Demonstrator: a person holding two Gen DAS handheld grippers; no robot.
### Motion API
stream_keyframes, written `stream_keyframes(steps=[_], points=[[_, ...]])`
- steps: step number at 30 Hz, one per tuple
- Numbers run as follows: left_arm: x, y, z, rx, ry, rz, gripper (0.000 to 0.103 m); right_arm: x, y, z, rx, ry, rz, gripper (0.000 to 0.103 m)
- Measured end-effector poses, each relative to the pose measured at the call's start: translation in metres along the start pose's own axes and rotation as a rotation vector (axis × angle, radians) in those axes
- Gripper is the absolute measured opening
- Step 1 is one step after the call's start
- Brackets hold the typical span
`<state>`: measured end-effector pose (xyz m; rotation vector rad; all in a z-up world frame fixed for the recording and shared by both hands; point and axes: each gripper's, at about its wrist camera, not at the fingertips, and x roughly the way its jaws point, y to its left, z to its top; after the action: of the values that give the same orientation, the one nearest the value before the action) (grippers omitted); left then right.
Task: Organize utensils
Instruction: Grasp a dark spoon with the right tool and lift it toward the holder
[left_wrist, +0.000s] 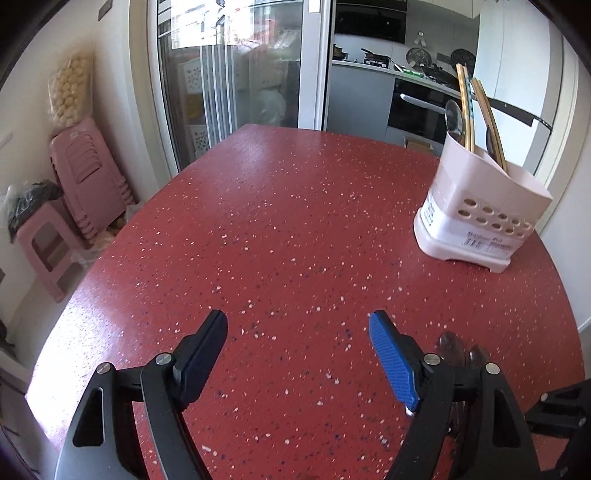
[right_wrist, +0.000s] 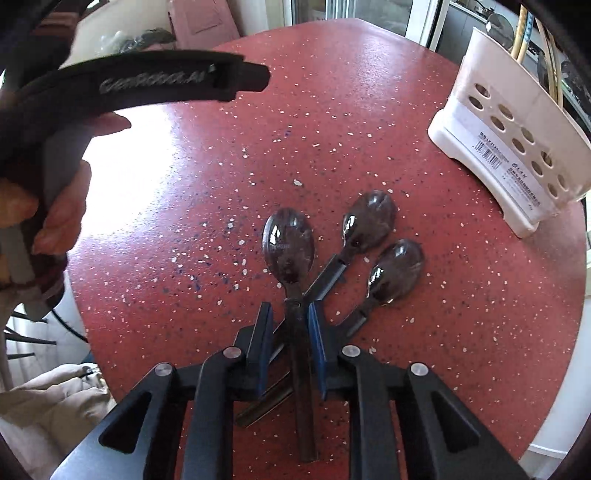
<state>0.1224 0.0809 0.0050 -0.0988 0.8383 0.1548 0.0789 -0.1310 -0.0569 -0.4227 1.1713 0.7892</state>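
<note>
So I've got the right hand-held gripper (right_wrist: 290, 321) over three spoons on the red worktop (right_wrist: 332, 122). Its pads sit either side of the middle spoon (right_wrist: 289, 243)'s handle, nearly clenched, though I can't tell if they're actually pressing yet. The other two spoons (right_wrist: 384, 240) lie just right of it. The left hand-held gripper (left_wrist: 297, 325) is released, wide and empty. Looks like the pick-up step; next I'd pinch, lift, and carry to the pink utensil holder (right_wrist: 517, 147) ahead-right.
</note>
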Motion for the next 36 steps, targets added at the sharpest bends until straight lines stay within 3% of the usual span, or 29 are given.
stream_keyframes(steps=[6,14,21,28,36], points=[[-0.004,-0.005,-0.003,0.021,0.002,0.012,0.102,0.001,0.01,0.008,-0.004,0.011,-0.053,0.012],[-0.008,-0.008,-0.002,0.023,-0.004,0.008,0.102,-0.027,-0.019,0.005,0.125,-0.116,0.046,0.012],[-0.007,-0.016,0.002,0.038,-0.002,-0.001,0.102,-0.096,-0.079,0.001,0.287,-0.414,0.093,0.012],[-0.002,-0.028,0.007,0.055,0.0,-0.018,0.102,-0.162,-0.147,0.033,0.405,-0.736,0.012,0.012],[0.009,-0.036,0.011,0.054,0.029,-0.026,0.102,-0.178,-0.19,0.084,0.442,-0.935,-0.112,0.012]])
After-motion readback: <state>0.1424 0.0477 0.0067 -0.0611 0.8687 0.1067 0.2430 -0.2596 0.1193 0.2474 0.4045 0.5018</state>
